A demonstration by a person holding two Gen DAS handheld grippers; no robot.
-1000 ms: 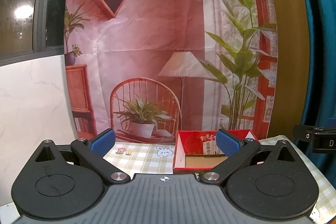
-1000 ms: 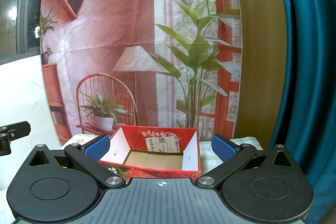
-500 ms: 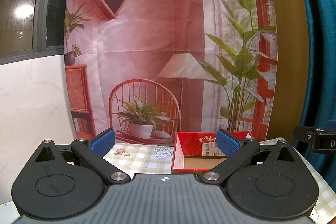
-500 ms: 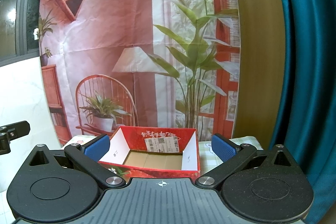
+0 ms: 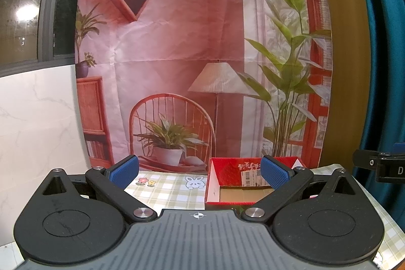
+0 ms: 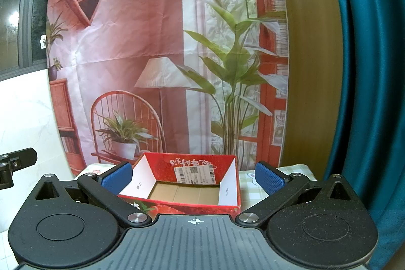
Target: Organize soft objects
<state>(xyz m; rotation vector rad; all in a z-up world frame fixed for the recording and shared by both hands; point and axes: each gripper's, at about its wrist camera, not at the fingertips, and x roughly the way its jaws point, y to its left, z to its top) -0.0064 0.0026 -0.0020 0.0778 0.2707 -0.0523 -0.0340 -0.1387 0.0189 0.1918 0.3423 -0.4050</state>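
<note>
A red cardboard box [image 6: 162, 165] with white inner walls and a bare brown floor stands open on the checked tablecloth [image 5: 167, 190]. In the left wrist view the same red box [image 5: 225, 170] sits ahead and to the right. My left gripper [image 5: 199, 171] is open, blue pads wide apart, with nothing between them. My right gripper [image 6: 193, 177] is open too, held just in front of the box with its pads either side of it. No soft object shows in either view.
A printed backdrop [image 5: 177, 55] of a room hangs behind the table. A teal curtain [image 6: 364, 67] hangs at the right. White marble wall [image 5: 35, 118] lies to the left. Part of the other gripper shows at each view's edge [image 5: 379, 163].
Both views have tilted up very slightly, so the box sits a little lower in frame. Both grippers stay open.
</note>
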